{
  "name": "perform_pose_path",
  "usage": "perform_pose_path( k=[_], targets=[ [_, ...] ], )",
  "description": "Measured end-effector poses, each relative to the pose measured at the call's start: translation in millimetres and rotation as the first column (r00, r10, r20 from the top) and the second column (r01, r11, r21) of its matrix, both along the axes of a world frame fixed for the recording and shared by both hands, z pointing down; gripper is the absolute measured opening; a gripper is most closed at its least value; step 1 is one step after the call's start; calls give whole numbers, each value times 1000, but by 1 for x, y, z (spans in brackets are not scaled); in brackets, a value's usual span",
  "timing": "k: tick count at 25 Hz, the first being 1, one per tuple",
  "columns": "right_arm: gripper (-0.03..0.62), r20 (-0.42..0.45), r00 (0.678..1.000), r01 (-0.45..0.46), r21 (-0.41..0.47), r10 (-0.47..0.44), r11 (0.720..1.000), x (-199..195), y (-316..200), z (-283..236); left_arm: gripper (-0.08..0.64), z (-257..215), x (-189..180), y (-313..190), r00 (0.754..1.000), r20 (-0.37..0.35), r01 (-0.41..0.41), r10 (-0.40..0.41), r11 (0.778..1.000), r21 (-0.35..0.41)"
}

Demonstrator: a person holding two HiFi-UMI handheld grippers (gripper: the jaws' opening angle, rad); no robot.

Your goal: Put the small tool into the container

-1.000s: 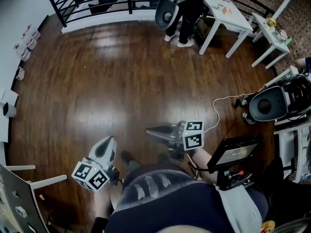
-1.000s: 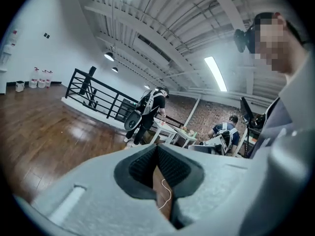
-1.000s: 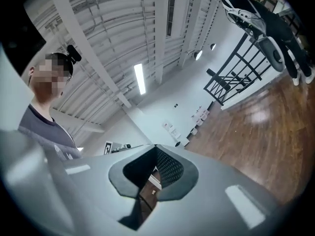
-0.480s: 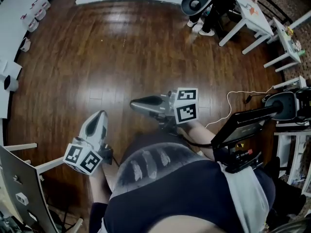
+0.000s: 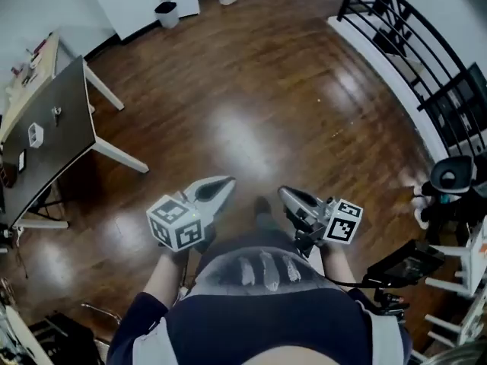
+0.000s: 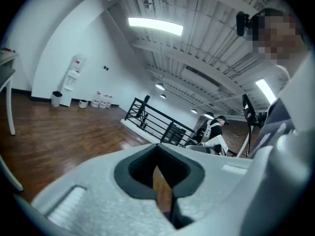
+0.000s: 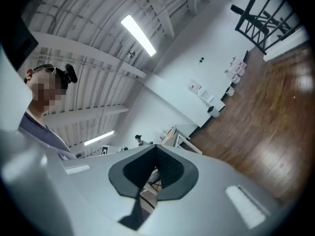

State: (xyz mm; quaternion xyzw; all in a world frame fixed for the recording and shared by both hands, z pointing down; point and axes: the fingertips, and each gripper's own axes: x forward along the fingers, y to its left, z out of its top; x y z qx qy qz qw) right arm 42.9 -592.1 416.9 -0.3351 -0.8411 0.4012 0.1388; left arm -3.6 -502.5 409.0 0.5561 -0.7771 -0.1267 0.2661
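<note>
We hold the left gripper and right gripper above the wooden floor, fingers pressed together, gripping nothing. Small objects lie on the dark surface at left, well apart; we cannot tell whether the small tool is among them.

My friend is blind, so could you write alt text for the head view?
Seen from above, a person holds the left gripper and right gripper, both shut and empty, out over a glossy wooden floor. A dark table stands at the left, a black railing at the upper right.
</note>
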Motion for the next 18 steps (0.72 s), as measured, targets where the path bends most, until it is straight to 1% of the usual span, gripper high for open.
perform_pose_path(
  k=[1,3,6,8,10,11,13,15,18],
  targets=[
    [-2,-5,999,50,-14,-50,999,-25,3,3,-1,-1,-19,5,999,5,53,-53,999,-11],
    [-2,-5,989,146,-27,-146,989,-65,7,5,0,-4,-50,6,992,8,127,-127,992,-25],
    [-2,25,960,279,-10,-279,960,-114,3,3,0,-3,-89,-4,978,19,210,-210,976,-63],
    [-2,28,941,337,8,-337,942,-135,-2,8,0,-1,-105,-8,967,22,255,-254,963,-86],
    [-2,7,925,381,11,-381,925,-158,-10,18,0,-1,-117,-12,954,35,300,-298,949,-98],
    [-2,-6,916,402,7,-401,916,-173,-14,23,0,-2,-125,-12,944,49,329,-325,938,-108],
    [-2,-18,893,449,1,-449,893,-202,-16,27,0,-2,-142,-6,919,71,394,-388,908,-141],
    [-2,-19,863,504,-4,-504,863,-222,-10,28,0,1,-156,9,885,72,464,-459,870,-167],
    [-2,-34,813,580,-34,-581,814,-240,21,35,0,2,-168,50,816,73,578,-574,800,-163]
  ],
)
